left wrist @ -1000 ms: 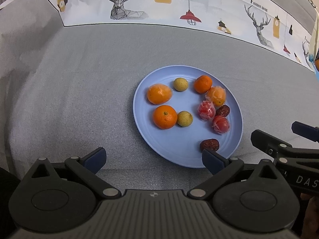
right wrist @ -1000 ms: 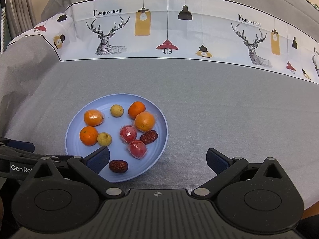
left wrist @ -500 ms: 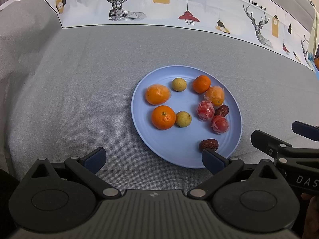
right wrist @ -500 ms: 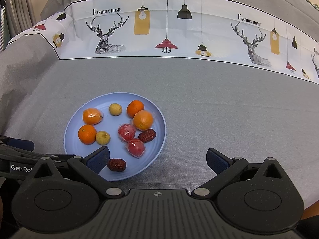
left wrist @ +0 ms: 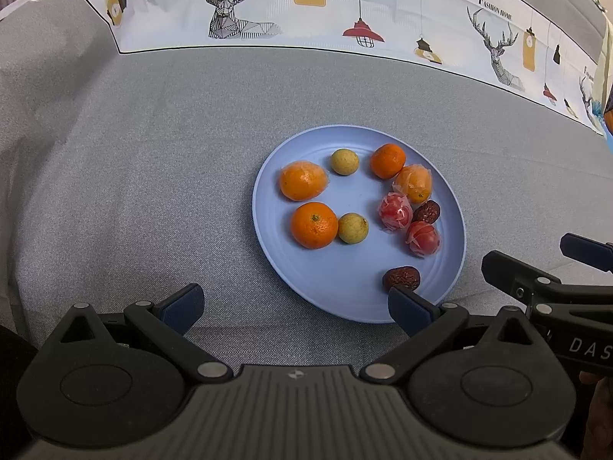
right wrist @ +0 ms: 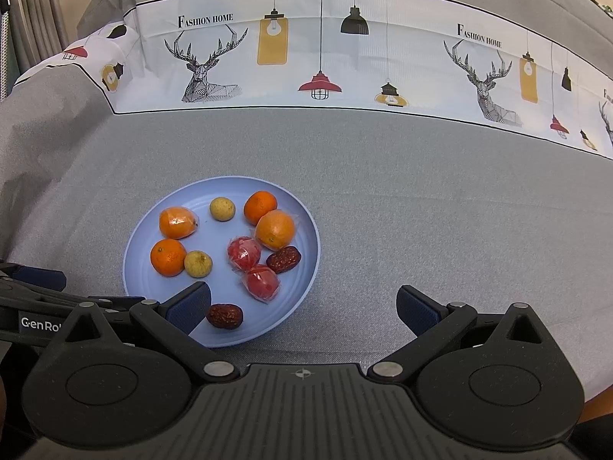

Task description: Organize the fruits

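Ten fruits lie on the blue plate (left wrist: 454, 257), which rests on the grey cloth (left wrist: 153, 176): four oranges, two of them wrapped, two yellow-green fruits, two wrapped red fruits and two red dates. On the plate, the bare orange (left wrist: 314, 225) sits at 9 o'clock, touching a yellow-green fruit (left wrist: 353, 228); one date (left wrist: 401, 278) lies at 5 o'clock. Left gripper (left wrist: 295, 306) and right gripper (right wrist: 302, 304) both hang spread wide and empty, near the plate's 6 o'clock rim.

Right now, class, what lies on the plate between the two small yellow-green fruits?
Only bare blue plate: in the left wrist view, nothing sits between the far yellow-green fruit and the near yellow-green fruit. The right wrist view agrees.
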Demonstrator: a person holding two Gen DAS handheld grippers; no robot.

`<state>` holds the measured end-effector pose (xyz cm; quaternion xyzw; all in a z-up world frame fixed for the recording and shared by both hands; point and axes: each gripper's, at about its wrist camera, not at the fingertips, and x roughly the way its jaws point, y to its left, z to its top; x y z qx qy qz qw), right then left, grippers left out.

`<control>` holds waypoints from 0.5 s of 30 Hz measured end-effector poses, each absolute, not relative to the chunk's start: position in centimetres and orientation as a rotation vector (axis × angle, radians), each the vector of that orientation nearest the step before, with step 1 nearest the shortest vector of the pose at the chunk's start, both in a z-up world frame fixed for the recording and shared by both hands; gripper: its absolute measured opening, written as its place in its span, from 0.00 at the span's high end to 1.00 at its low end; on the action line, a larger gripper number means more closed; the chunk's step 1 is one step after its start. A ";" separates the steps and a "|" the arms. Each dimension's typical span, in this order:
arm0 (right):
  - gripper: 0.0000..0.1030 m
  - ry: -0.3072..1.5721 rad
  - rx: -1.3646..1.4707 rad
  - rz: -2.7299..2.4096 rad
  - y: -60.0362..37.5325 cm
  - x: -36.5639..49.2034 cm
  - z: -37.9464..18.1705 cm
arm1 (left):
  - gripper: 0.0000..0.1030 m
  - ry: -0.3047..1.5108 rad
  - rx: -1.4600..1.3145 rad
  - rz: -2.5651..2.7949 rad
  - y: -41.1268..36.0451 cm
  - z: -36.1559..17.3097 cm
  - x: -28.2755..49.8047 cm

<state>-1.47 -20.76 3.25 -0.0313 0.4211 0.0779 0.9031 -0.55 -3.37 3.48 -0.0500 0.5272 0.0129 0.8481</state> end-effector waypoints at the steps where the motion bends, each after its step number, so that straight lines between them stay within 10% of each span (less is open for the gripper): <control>1: 0.01 0.871 -0.065 0.160 -20.7 -1.5 3.2 | 0.01 1.112 -0.106 0.027 -3.4 3.5 -0.5; 15: 0.01 0.875 -0.060 0.160 -20.7 -1.5 3.1 | 0.01 1.103 -0.100 0.025 -3.4 3.4 -0.7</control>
